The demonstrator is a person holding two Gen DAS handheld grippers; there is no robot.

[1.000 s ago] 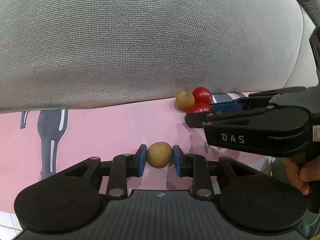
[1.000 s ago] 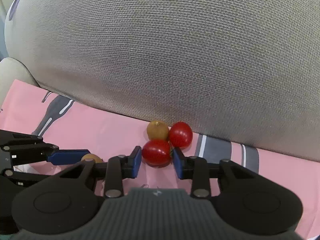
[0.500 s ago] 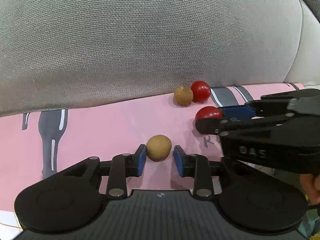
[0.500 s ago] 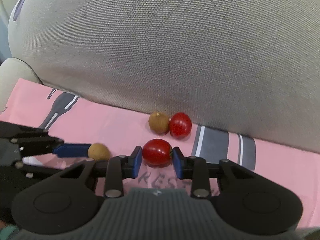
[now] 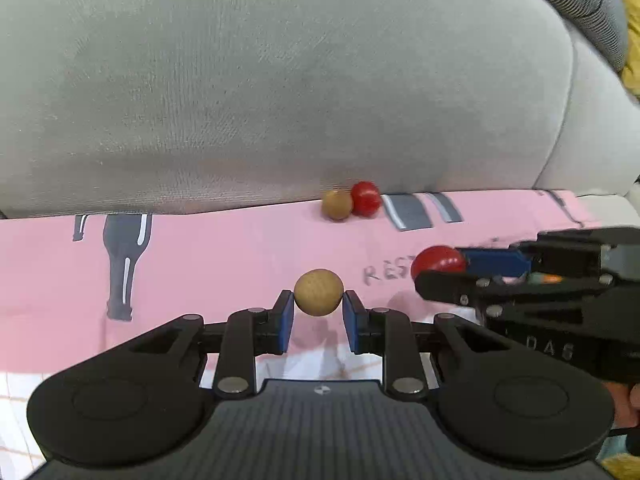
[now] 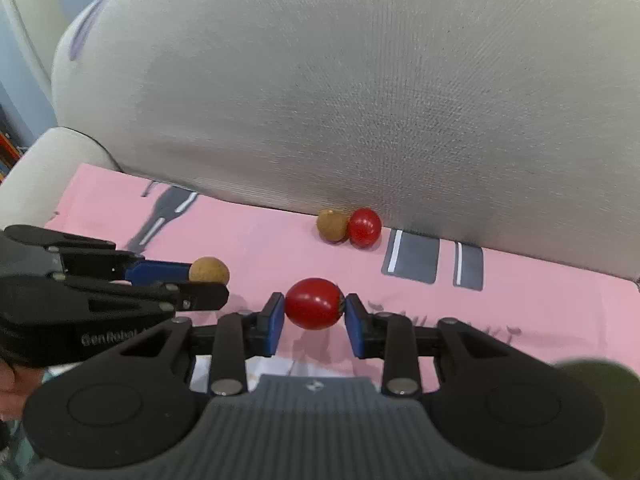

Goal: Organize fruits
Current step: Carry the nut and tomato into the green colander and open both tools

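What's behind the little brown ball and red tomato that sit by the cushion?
Right behind the brown fruit and red tomato bulges a big grey cushion. They sit on a pink cloth. The cushion covers whatever is behind it.

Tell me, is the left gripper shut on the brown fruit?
Shut: the left gripper has its blue fingers pressing both sides of the brown fruit.

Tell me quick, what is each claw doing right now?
Left claw: closed on the round tan fruit.
Right claw: closed on a red tomato.
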